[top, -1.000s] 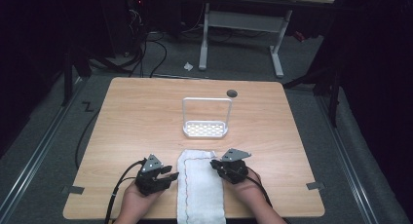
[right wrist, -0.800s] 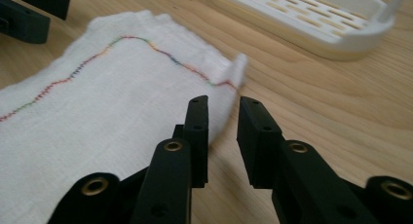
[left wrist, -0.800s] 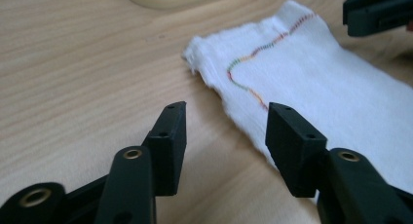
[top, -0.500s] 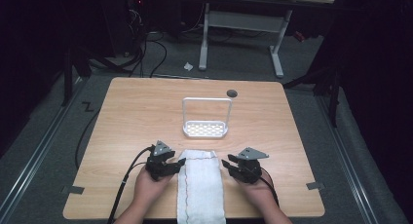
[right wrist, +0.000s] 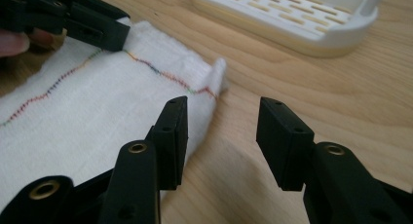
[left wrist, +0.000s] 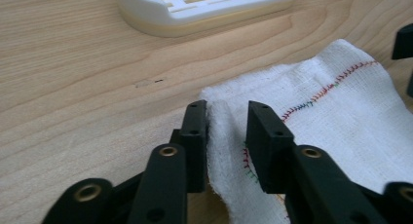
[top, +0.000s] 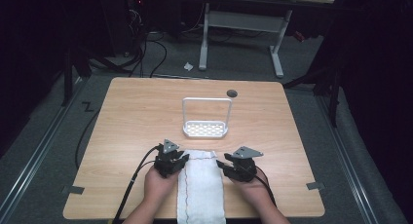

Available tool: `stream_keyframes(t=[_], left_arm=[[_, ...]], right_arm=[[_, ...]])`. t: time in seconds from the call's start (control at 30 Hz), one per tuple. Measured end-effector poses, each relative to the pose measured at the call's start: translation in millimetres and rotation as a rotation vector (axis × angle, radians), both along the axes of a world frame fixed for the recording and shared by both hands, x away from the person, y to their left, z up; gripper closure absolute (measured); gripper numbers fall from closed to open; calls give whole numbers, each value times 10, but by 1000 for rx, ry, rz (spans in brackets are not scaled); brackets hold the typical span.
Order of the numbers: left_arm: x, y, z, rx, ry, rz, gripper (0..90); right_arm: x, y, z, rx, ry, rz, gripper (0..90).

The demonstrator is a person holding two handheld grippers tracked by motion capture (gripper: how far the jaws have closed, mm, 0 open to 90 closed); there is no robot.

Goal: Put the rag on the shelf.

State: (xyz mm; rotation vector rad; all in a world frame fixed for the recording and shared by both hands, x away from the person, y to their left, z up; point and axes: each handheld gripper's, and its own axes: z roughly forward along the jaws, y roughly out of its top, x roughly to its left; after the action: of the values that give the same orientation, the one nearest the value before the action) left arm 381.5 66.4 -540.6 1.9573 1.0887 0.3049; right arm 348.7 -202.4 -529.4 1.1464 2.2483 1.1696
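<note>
High view: one white cloth [top: 200, 185] on bench [top: 131, 117] at 6 o'clock, cut off by bottom edge; one white rack [top: 205, 129] at 12 o'clock of it; two tongs. Left tongs [top: 181, 161] at cloth's 9 o'clock edge, jaws just closing, narrow around a raised fold, one pad [left wrist: 196, 131] touching, the other just clear. Right tongs [top: 222, 165] at 3 o'clock edge, jaws just opening, wide, cloth corner beside one pad [right wrist: 175, 131]. Rack's handle cut off in both gripper views.
</note>
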Motion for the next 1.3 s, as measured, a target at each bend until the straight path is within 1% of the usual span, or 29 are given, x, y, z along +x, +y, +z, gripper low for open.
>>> stream_keyframes(t=[0.03, 0.1, 0.17, 0.2, 0.23, 0.27, 0.33, 0.37, 0.4, 0.43, 0.5, 0.6, 0.67, 0.7, 0.73, 0.77, 0.8, 0.83, 0.87, 0.97, 1.0, 1.03, 1.1, 1.13, 1.17, 1.2, 1.23, 1.27, 1.3], left_arm=[[0, 0, 0, 0, 0, 0, 750], [3, 4, -4, -10, 12, -13, 792], [7, 12, -4, -13, 17, -17, 806], [9, 14, -5, -16, 19, -17, 809], [9, 14, -5, -16, 19, -17, 811], [14, 23, -7, -27, 27, -16, 813], [19, 32, -8, -32, 33, -18, 814], [19, 32, -8, -32, 33, -18, 815], [19, 36, -9, -36, 36, -19, 815], [16, 45, -11, -44, 43, -23, 816], [17, 57, -15, -58, 50, -24, 818], [18, 61, -16, -61, 52, -24, 822], [9, 50, -13, -51, 45, -25, 825], [1, 43, -9, -37, 35, -28, 830], [-9, 34, -5, -27, 25, -32, 835], [-9, 34, -5, -27, 25, -32, 836], [-17, 30, -4, -23, 20, -39, 837], [-15, 35, -5, -27, 23, -40, 837], [-16, 40, -4, -29, 24, -41, 837], [-31, 37, -1, -28, 13, -44, 836], [-43, 37, 2, -33, 2, -46, 836], [-63, 59, 8, -56, -17, -53, 838], [-81, 83, 11, -85, -33, -52, 838], [-81, 83, 11, -85, -33, -52, 837], [-112, 101, 18, -101, -59, -57, 836], [-137, 104, 28, -106, -69, -65, 836], [-137, 104, 28, -106, -69, -65, 836], [-234, 112, 49, -117, -106, -66, 836], [-285, 113, 55, -123, -124, -67, 835]], right_arm=[[26, 42, 9, 1, -5, 5, 537], [78, 120, 31, 1, 10, 15, 523], [106, 166, 17, -12, 4, 7, 531], [140, 182, 4, -14, 17, -6, 537], [140, 182, 4, -14, 17, -6, 537], [215, 209, -18, -20, 52, -17, 537], [259, 227, -42, -25, 84, -19, 536], [259, 227, -42, -25, 84, -19, 536], [275, 232, -59, -19, 97, -19, 556], [276, 255, -68, -11, 109, -20, 665], [267, 294, -67, -18, 106, -16, 722], [251, 317, -83, -3, 101, -8, 796], [244, 317, -81, -4, 102, 4, 835], [232, 324, -74, -13, 103, 3, 846], [226, 329, -72, -24, 95, 8, 850], [226, 329, -72, -24, 95, 8, 850], [216, 326, -70, -29, 87, 11, 857], [215, 322, -71, -27, 78, 12, 859], [201, 314, -63, -21, 81, 8, 859], [156, 286, -41, 5, 64, 6, 860], [156, 286, -41, 5, 64, 6, 860], [109, 265, -34, 14, 51, 9, 860], [85, 255, -25, 19, 40, 9, 859], [85, 255, -25, 19, 40, 9, 859], [57, 259, 9, 13, 12, 13, 859], [45, 268, 21, 2, 4, 8, 859], [45, 268, 21, 2, 4, 8, 859], [-11, 306, 35, -31, -35, 0, 859], [-38, 321, 36, -37, -45, -3, 858]])
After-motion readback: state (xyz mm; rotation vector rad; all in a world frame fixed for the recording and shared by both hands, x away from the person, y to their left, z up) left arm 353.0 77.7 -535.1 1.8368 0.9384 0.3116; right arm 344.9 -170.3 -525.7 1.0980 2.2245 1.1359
